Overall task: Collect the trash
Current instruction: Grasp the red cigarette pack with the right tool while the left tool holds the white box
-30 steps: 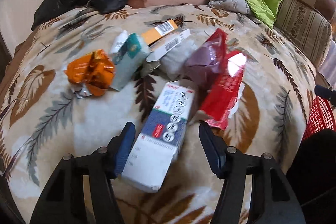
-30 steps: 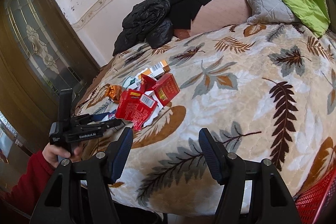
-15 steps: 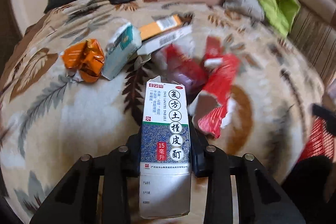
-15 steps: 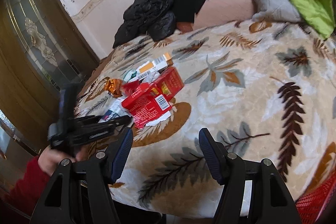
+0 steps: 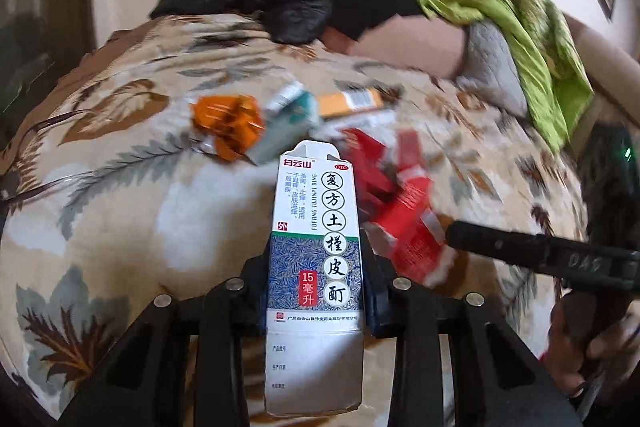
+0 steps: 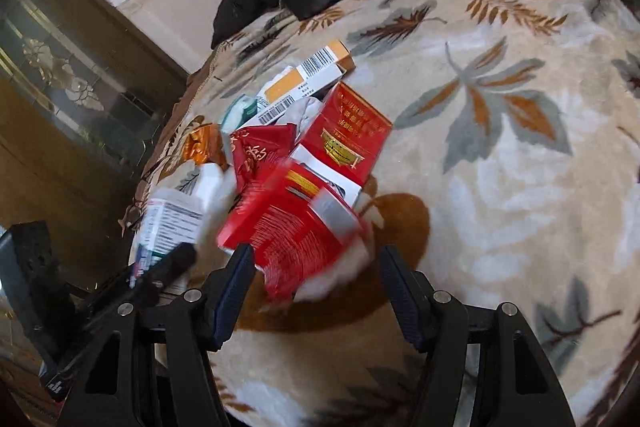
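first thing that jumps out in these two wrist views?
The white-and-blue medicine box, clamped upright in the left gripper at the centre of the left wrist view. Next, the heap of red packets on the leaf-patterned blanket, with the open right gripper right at its near edge. An orange foil wrapper glints at the pile's left side.

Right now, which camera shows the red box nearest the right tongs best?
The right wrist view: the red box lies just ahead of the open right tongs, its printed face visible though blurred. The left wrist view shows it smeared, partly behind the blue-and-white medicine box.
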The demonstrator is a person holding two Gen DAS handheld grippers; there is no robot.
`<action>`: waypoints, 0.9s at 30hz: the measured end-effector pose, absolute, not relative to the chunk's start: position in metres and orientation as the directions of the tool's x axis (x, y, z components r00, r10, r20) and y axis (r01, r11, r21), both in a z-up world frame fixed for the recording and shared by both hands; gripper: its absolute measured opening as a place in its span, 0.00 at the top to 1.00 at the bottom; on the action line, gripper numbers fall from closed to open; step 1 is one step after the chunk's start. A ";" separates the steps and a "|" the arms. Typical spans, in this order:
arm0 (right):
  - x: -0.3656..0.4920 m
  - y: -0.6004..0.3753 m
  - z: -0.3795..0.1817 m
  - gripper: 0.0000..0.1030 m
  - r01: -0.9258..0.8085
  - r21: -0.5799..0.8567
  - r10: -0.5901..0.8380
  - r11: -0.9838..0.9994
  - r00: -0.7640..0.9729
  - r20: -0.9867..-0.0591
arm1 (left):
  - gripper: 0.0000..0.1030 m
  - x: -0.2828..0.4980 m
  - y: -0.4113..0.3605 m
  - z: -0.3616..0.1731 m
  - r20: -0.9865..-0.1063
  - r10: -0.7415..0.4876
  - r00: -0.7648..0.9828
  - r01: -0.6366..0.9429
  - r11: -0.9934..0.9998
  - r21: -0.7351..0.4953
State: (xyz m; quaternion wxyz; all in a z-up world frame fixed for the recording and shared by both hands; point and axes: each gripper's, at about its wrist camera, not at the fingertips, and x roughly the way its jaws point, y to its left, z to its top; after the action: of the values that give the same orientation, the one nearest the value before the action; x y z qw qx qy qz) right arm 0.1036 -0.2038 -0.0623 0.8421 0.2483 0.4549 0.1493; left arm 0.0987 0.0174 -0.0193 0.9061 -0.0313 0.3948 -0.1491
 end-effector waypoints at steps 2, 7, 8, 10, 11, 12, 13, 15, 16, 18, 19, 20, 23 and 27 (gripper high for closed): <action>0.114 -0.196 -0.069 0.33 -0.015 0.548 0.475 0.836 0.519 -0.711 | 0.68 0.102 0.024 -0.018 -0.700 -0.281 0.657 0.229 0.959 -0.170; 0.128 -0.170 -0.075 0.50 -0.032 0.460 0.405 0.888 0.529 -0.745 | 0.68 0.107 0.035 -0.019 -0.698 -0.270 0.664 0.207 0.963 -0.176; 0.129 -0.166 -0.075 0.82 -0.044 0.450 0.403 0.892 0.528 -0.748 | 0.68 0.107 0.035 -0.019 -0.696 -0.268 0.666 0.208 0.963 -0.171; 0.129 -0.166 -0.080 0.96 -0.048 0.493 0.446 0.869 0.507 -0.737 | 0.68 0.107 0.034 -0.018 -0.694 -0.273 0.666 0.217 0.961 -0.170; 0.126 -0.168 -0.080 0.97 -0.047 0.504 0.455 0.862 0.509 -0.731 | 0.68 0.107 0.033 -0.018 -0.693 -0.274 0.666 0.220 0.961 -0.168; 0.122 -0.170 -0.077 0.97 -0.052 0.505 0.456 0.861 0.519 -0.723 | 0.68 0.107 0.032 -0.018 -0.692 -0.278 0.666 0.224 0.960 -0.170; 0.118 -0.172 -0.074 0.98 -0.059 0.501 0.452 0.863 0.529 -0.718 | 0.68 0.107 0.031 -0.018 -0.691 -0.282 0.665 0.227 0.958 -0.173; 0.110 -0.179 -0.068 0.98 -0.063 0.494 0.442 0.867 0.555 -0.705 | 0.68 0.106 0.030 -0.016 -0.684 -0.287 0.670 0.228 0.957 -0.178; 0.104 -0.185 -0.064 0.98 -0.064 0.501 0.444 0.863 0.568 -0.692 | 0.68 0.106 0.029 -0.015 -0.679 -0.289 0.675 0.228 0.957 -0.182; 0.099 -0.191 -0.060 0.98 -0.061 0.517 0.450 0.854 0.587 -0.673 | 0.68 0.105 0.030 -0.013 -0.670 -0.293 0.682 0.223 0.956 -0.191; 0.097 -0.194 -0.059 0.98 -0.065 0.532 0.462 0.844 0.591 -0.661 | 0.68 0.104 0.031 -0.012 -0.666 -0.290 0.687 0.217 0.957 -0.193; 0.096 -0.195 -0.056 0.98 -0.076 0.546 0.477 0.835 0.594 -0.647 | 0.68 0.104 0.032 -0.011 -0.662 -0.286 0.692 0.213 0.958 -0.191; 0.100 -0.183 -0.050 0.88 -0.117 0.531 0.490 0.839 0.588 -0.644 | 0.68 0.100 0.038 -0.007 -0.646 -0.250 0.721 0.182 0.968 -0.171; 0.099 -0.162 -0.046 0.32 -0.107 0.489 0.450 0.866 0.595 -0.666 | 0.68 0.097 0.055 -0.001 -0.615 -0.176 0.768 0.114 0.984 -0.139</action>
State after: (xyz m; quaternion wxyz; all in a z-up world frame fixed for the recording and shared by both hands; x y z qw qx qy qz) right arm 0.0992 -0.1623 -0.0459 0.8694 0.2038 0.4206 0.1602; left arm 0.0969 0.0551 -0.0015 0.9392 -0.0468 0.3314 -0.0772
